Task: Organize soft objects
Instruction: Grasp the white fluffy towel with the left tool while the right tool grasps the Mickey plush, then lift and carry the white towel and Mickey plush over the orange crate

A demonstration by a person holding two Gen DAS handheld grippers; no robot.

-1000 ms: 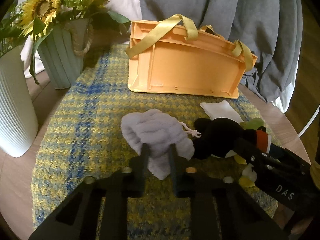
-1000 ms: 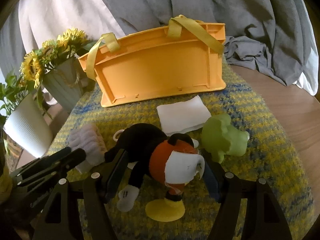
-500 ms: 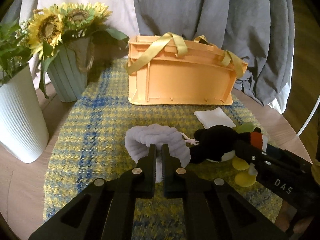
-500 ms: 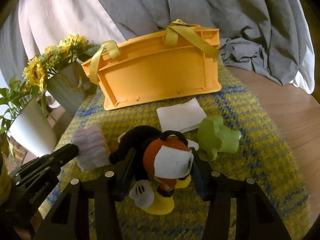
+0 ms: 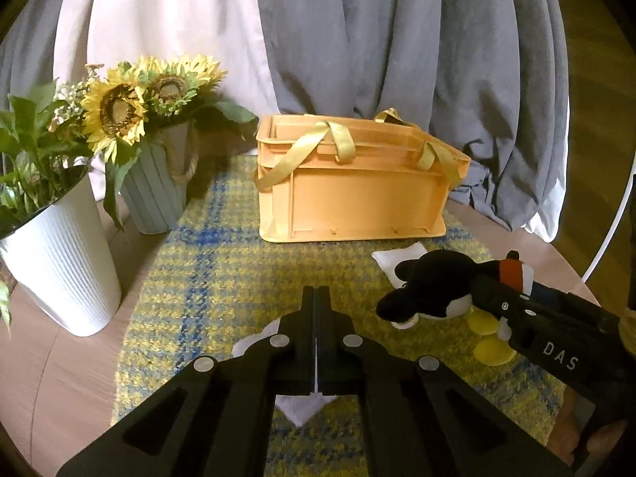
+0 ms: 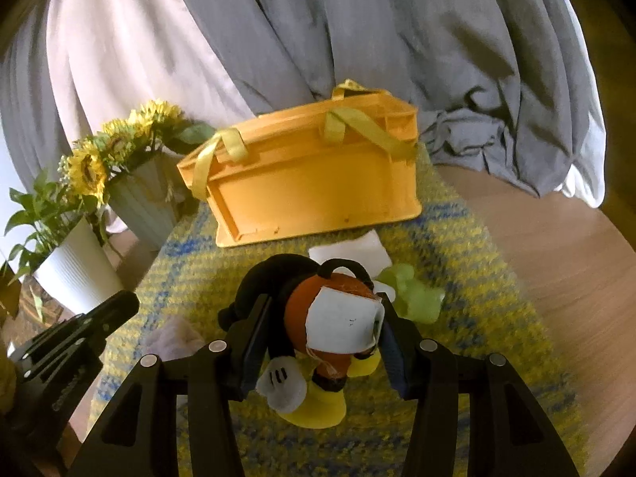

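1. Our left gripper [image 5: 316, 306] is clamped tight on the lilac cloth [image 5: 300, 409], whose white-lilac folds show under and behind the fingers; in the right view the cloth [image 6: 173, 338] hangs just above the mat
2. Our right gripper [image 6: 322, 314] grips the mouse plush [image 6: 318, 318]: both pads press its orange body, the white tag faces us, the yellow shoes dangle below
3. In the left view the plush [image 5: 433, 290] is off the mat [image 5: 222, 278], with the right gripper's arm over it
4. The green toy [image 6: 413, 292] lies on the mat just right of the plush, touching the white cloth [image 6: 351, 252]
5. The orange bag [image 5: 353, 194] stands at the mat's far edge, handles drooping over its rim, well apart from both grippers
6. Two vases stand left: the white one [image 5: 63, 266] nearer, the green one [image 5: 153, 194] with sunflowers [image 5: 115, 109] beside the bag
7. Grey curtains [image 5: 397, 47] hang behind
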